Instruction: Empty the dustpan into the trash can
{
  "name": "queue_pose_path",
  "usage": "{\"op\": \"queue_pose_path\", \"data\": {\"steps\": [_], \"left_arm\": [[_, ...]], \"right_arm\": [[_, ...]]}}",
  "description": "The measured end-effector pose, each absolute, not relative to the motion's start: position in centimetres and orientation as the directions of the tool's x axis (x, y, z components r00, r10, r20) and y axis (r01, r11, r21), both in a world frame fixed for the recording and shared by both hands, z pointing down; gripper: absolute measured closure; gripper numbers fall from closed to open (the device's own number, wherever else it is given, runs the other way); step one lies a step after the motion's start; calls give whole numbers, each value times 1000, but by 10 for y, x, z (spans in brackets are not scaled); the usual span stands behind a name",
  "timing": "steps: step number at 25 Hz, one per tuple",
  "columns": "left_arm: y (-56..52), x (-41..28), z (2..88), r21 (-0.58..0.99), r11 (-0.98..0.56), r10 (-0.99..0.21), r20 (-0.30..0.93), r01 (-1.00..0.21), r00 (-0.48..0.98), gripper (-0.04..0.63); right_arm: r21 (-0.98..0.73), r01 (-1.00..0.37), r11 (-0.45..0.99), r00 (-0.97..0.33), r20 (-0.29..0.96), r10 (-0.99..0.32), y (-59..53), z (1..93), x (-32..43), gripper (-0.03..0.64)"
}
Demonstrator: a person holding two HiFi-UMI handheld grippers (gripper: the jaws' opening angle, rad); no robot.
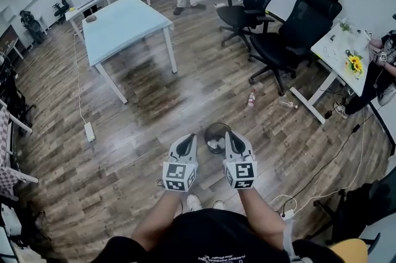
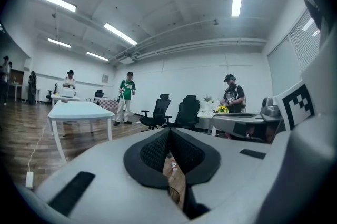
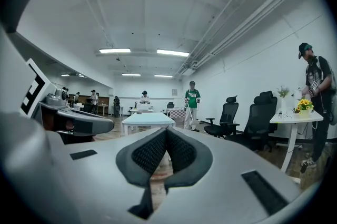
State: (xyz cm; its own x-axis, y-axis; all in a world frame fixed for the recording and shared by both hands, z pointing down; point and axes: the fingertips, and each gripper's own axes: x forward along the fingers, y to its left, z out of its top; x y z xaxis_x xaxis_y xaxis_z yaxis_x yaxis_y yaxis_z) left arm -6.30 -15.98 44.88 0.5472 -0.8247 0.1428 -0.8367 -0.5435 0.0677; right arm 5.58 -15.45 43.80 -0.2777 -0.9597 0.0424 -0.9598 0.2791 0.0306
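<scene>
Jaws together on left gripper [image 1: 188,140], right gripper [image 1: 232,136]; one trash can [image 1: 216,125].

The wood floor [image 1: 154,101] bears a trash can [image 1: 218,125] (white scraps inside), a bottle [image 1: 251,99] and a power strip [image 1: 90,131].
</scene>
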Motion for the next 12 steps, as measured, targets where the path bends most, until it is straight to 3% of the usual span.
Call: {"op": "queue_pose_path", "data": {"steps": [12], "left_arm": [[-167, -76, 443, 59, -490, -863, 109, -870, 493, 572]], "right_arm": [[60, -963, 262, -260, 41, -965, -157, 439, 62, 594]]}}
